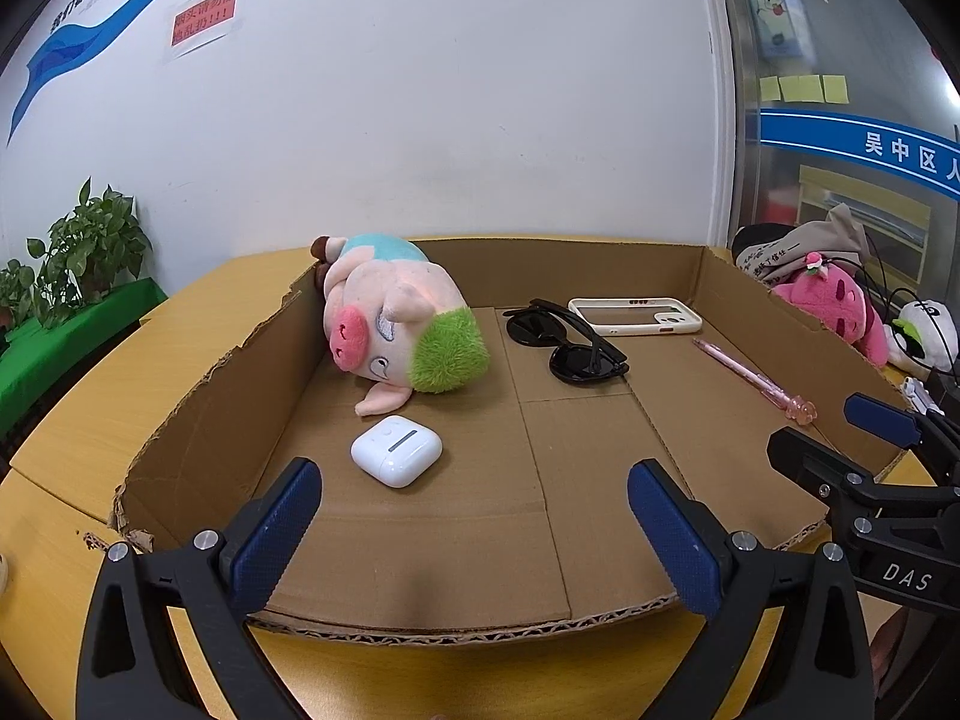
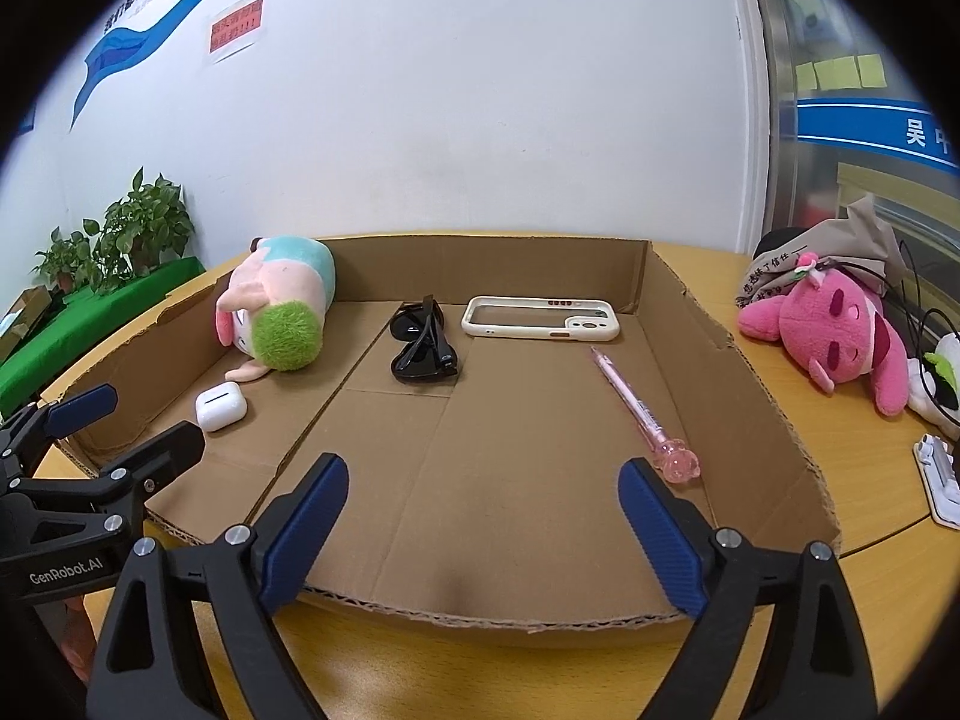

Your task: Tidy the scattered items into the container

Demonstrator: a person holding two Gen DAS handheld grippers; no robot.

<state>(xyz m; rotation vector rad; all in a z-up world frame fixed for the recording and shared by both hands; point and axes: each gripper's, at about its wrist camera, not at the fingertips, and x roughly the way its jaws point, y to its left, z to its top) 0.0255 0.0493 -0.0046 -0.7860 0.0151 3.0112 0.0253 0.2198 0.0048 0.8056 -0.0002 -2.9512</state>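
Observation:
A shallow cardboard box (image 1: 198, 396) (image 2: 750, 372) lies on the wooden table. In it are a pig plush with green hair (image 1: 396, 318) (image 2: 279, 315), a white earbud case (image 1: 396, 450) (image 2: 220, 406), black sunglasses (image 1: 564, 339) (image 2: 423, 345), a white phone case (image 1: 636, 316) (image 2: 540, 318) and a pink pen (image 1: 756, 381) (image 2: 642, 414). My left gripper (image 1: 474, 516) is open and empty over the box's near edge. My right gripper (image 2: 483, 522) is open and empty beside it, also over the near edge. Each gripper shows in the other's view, the right one (image 1: 840, 426) and the left one (image 2: 126, 420).
A pink plush (image 1: 840, 306) (image 2: 840, 330), a grey cloth bag (image 2: 840, 252), a black-and-white toy with cables (image 2: 936, 384) and a small white object (image 2: 939, 480) lie on the table right of the box. Potted plants (image 1: 84, 252) stand on a green surface at left. A white wall is behind.

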